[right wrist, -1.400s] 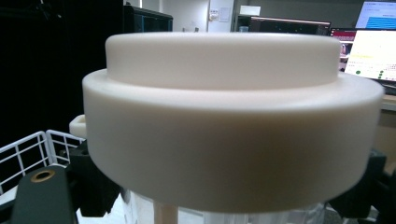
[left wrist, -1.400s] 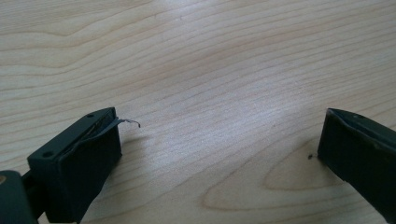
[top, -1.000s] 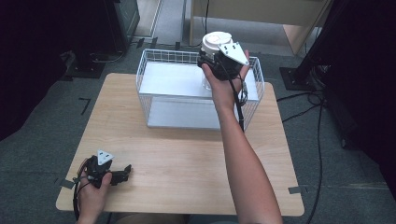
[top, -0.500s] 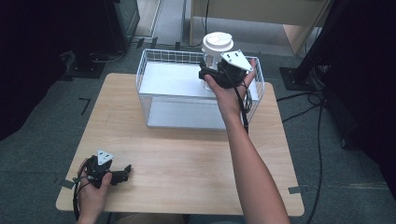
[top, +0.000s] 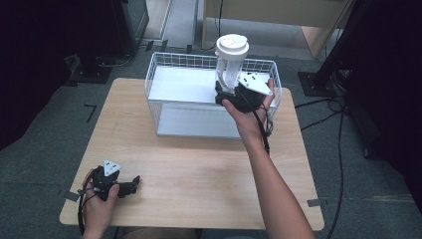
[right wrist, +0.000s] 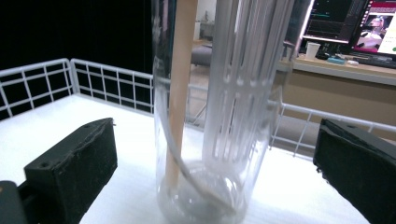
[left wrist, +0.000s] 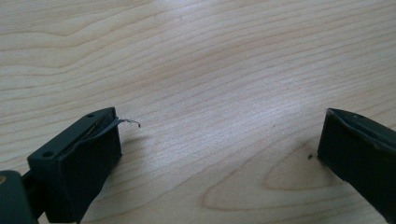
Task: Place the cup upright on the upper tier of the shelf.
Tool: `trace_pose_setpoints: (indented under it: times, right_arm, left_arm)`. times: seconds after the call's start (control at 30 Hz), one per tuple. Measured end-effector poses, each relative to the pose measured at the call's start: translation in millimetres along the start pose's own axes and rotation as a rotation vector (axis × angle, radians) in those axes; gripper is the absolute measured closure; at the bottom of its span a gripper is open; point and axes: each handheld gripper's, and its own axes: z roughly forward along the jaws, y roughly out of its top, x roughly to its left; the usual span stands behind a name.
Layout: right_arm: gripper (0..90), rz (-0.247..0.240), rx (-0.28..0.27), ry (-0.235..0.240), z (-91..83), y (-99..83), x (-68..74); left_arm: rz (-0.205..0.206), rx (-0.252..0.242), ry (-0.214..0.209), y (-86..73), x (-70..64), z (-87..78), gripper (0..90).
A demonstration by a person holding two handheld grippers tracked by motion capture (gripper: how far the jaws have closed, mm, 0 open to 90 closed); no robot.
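The right tool (top: pixel 226 92) is held out over the near right part of the white wire basket (top: pixel 164 64), at the end of a long, nearly straight bare forearm that reaches forward from the bottom edge of the high view. The right hand (top: pixel 246 107) wraps the tool's body from below and behind, with the grey three-cornered plate tilted up on top and the cable trailing back along the wrist. In the right gripper view its two black jaws stand wide apart, one on each side of a tall clear glass bottle (right wrist: pixel 212 112), and neither jaw touches the glass. The bottle stands upright on the basket's white floor, directly ahead of the tool and between its jaws; inside it is a slotted white tube, and a pale wooden stick leans at its left. From above, the bottle carries a round white lid (top: pixel 232 46) that rises well above the basket's rim.

The left tool (top: pixel 130 186) lies low at the near left corner of the wooden worktop (top: pixel 199 159), well apart from the basket. The left hand (top: pixel 99 201) grips it from behind, with the wrist at the worktop's edge. In the left gripper view its jaws are spread wide over bare wood grain with nothing between them; a thin strip curls off the tip of the left jaw.
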Motion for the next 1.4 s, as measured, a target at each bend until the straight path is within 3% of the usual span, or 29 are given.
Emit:
trace_pose_setpoints:
  times: [0.7, 1.4]
  right_arm:
    - [0.0, -0.05, 0.013, 0.032, -54.6, -42.9, -8.3]
    - [0.0, -0.018, 0.067, -0.013, -107.3, -93.4, -36.3]
  left_arm:
    - [0.0, 0.0, 0.0, 0.0, 0.0, 0.0, 0.0]
    - [-0.003, 0.0, -0.001, 0.0, -0.2, 0.0, 0.0]
